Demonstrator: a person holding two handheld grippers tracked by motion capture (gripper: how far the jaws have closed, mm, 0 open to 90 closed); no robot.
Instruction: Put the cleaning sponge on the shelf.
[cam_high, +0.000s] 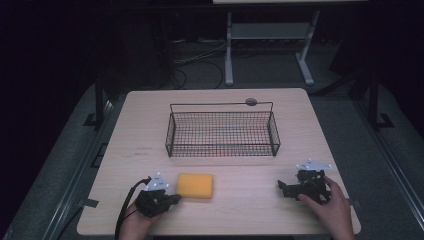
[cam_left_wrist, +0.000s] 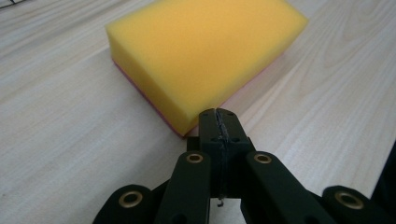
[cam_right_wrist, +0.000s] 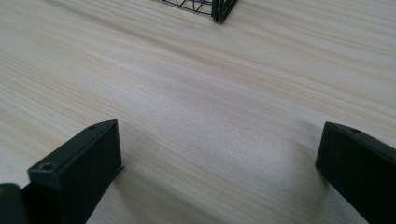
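A: What colour is the sponge (cam_high: 195, 185) in the lower middle of the high view?

B: Yellow-orange on top. In the left gripper view the sponge (cam_left_wrist: 201, 51) shows a thin pink layer along its bottom edge.

A: And the table (cam_high: 140, 150)?

B: Pale wood, with fine streaks of grain running across it; the right gripper view shows that grain clearly on the table (cam_right_wrist: 210, 84).

A: The basket (cam_high: 222, 132) at the centre?

B: Black wire in a fine grid mesh.

A: The grippers?

B: Both black. The left gripper (cam_left_wrist: 219, 122) has brass-coloured rings at its joints, and each carries a light grey plate in the high view. The floor (cam_high: 65, 165) at the frame's edges is grey.
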